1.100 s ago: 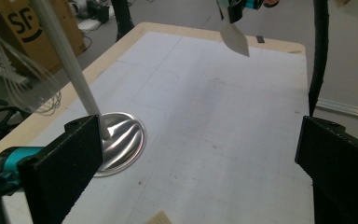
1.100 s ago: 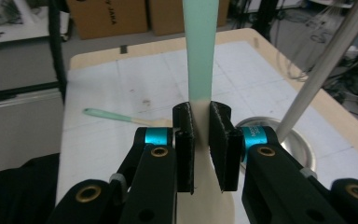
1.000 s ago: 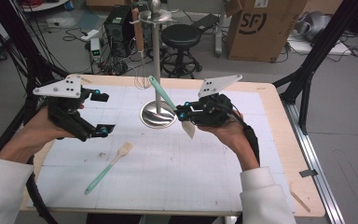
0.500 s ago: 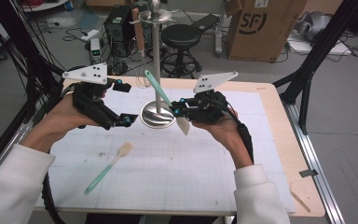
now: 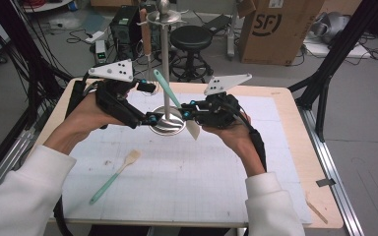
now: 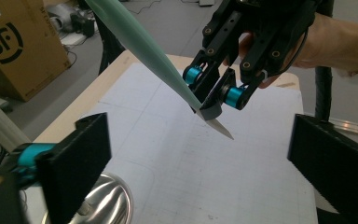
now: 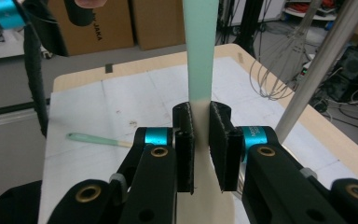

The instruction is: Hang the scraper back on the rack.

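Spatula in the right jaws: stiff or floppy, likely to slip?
Probably stiff: the spatula sticks out straight from the right gripper, with no sag. Likely light. It may pivot, since the jaws pinch only its smooth neck, near the blade.

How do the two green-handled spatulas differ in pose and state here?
The held spatula is clamped in the right gripper, tilted up above the table; the loose spatula lies flat on the mat, untouched. The held one sits by the rack's base; the loose one lies nearer the person. Both have mint handles and pale blades.

The spatula [image 5: 173,101] had a mint-green handle and cream blade, the grippers were black with turquoise rollers, and the table mat [image 5: 192,172] was white, finely gridded.
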`<action>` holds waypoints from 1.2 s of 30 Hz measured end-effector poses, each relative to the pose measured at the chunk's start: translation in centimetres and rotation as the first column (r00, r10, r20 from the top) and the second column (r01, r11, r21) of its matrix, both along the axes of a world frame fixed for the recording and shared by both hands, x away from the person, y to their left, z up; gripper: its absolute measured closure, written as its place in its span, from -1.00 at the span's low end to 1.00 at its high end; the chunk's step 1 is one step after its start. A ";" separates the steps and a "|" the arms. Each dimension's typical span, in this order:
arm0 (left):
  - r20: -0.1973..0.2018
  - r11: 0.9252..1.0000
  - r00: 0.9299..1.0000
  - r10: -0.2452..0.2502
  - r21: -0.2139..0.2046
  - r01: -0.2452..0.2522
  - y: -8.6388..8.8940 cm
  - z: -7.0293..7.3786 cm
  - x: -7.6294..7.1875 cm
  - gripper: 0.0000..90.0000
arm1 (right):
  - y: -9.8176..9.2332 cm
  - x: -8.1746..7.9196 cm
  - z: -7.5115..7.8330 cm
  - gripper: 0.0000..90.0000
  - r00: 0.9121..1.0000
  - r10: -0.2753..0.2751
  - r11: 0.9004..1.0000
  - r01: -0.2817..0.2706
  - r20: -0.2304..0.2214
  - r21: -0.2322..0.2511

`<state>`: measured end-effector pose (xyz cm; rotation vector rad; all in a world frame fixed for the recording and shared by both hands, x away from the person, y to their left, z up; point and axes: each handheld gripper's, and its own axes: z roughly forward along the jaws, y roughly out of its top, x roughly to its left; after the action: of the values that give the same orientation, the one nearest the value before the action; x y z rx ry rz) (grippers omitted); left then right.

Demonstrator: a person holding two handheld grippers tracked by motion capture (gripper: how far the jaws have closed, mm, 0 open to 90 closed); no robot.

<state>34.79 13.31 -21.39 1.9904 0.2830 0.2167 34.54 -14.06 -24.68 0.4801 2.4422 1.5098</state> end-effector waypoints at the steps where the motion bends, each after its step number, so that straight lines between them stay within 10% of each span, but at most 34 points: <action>1: -0.007 1.000 1.000 -0.003 0.005 0.003 -0.1 0.0 0.1 -0.74 | 0.0 0.1 0.0 0.79 1.000 -0.003 1.000 0.003 0.005 0.002; 36: -0.007 0.996 0.998 0.065 -0.069 -0.065 -1.6 0.1 1.4 0.33 | 1.2 0.6 0.0 0.79 0.999 -0.049 0.999 0.049 -0.009 0.017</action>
<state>36.20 11.71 -21.33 1.9156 0.3536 0.2407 35.17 -12.83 -24.69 0.5458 2.4078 1.5129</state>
